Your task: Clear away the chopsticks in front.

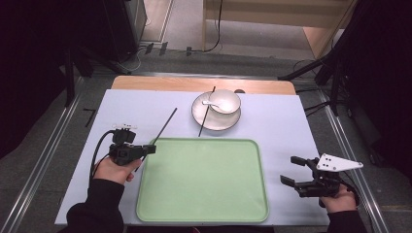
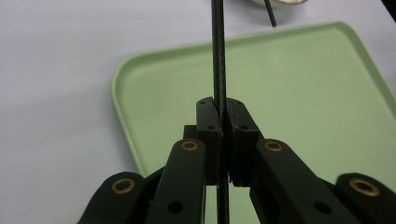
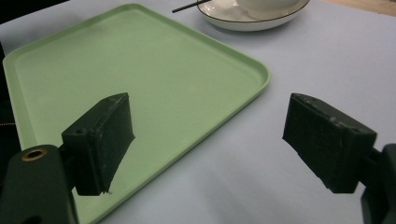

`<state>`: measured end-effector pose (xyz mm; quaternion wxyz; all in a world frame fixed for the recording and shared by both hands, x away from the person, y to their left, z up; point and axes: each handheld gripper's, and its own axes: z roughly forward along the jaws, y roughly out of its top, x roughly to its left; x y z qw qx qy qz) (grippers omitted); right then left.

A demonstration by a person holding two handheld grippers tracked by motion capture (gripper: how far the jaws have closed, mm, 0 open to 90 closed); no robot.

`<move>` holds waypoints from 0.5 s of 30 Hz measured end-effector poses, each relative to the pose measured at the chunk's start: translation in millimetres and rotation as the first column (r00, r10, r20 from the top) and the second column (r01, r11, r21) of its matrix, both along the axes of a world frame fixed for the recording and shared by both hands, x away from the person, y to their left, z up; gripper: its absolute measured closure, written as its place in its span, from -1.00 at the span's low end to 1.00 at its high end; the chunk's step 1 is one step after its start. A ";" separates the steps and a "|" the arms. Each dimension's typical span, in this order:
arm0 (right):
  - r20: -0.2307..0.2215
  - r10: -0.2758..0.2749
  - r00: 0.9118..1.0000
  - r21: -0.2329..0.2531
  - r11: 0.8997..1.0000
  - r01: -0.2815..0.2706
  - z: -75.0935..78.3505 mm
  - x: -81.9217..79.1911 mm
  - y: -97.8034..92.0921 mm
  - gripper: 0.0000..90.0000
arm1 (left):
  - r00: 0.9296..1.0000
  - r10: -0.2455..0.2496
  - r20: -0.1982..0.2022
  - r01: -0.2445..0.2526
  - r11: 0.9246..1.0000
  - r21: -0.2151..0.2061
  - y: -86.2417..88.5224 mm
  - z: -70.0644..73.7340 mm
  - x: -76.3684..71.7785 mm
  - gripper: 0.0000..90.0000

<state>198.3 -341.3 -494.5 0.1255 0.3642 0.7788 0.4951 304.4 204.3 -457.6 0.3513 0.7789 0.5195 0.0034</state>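
From above, a white table (image 1: 121, 111) carries a green tray (image 1: 204, 179) near the person, and beyond its far edge sits a plate (image 1: 214, 119) with a white bowl (image 1: 225, 100) on it and a white spoon (image 1: 212, 103) resting in the bowl. One black chopstick (image 1: 206, 112) leans across the left part of the plate, its near tip on the table just short of the tray. At the tray's left edge the left gripper (image 1: 149, 149) is clamped on a second chopstick (image 1: 166, 124), which slants up and away toward the far right, its other end poking out below the jaws on the near side. The right gripper (image 1: 290, 170) hangs off the tray's right edge over bare table, jaws spread wide with nothing between them, a grey three-cornered plate on top. Along the left gripper (image 2: 223, 122), the two black pads are pressed tight against the thin dark chopstick (image 2: 218, 51), which runs straight up past the tray (image 2: 289, 93) lying beneath and beyond; the tip of the other chopstick (image 2: 270, 14) shows at the top. Along the right gripper (image 3: 208, 140), the jaws stand far apart and empty over the table, with the tray (image 3: 140, 70) to the left and the plate (image 3: 243, 21), the bowl (image 3: 266, 4) and a chopstick end (image 3: 187, 6) at the far edge.
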 end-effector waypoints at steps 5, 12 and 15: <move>-0.001 0.003 1.000 -0.001 1.000 -0.003 0.4 0.6 0.6 -0.63 | 0.999 -0.019 -0.035 0.020 0.999 0.031 -5.0 -9.4 -15.2 0.92; 0.001 0.008 1.000 0.003 1.000 -0.008 0.5 1.5 1.6 -0.63 | 0.995 -0.052 -0.090 0.055 0.998 0.039 -14.1 -21.3 -33.5 0.92; 0.003 0.010 1.000 0.003 1.000 -0.010 0.5 1.7 1.6 -0.63 | 0.993 -0.039 -0.113 0.044 0.998 0.045 -10.6 -25.7 -37.4 0.91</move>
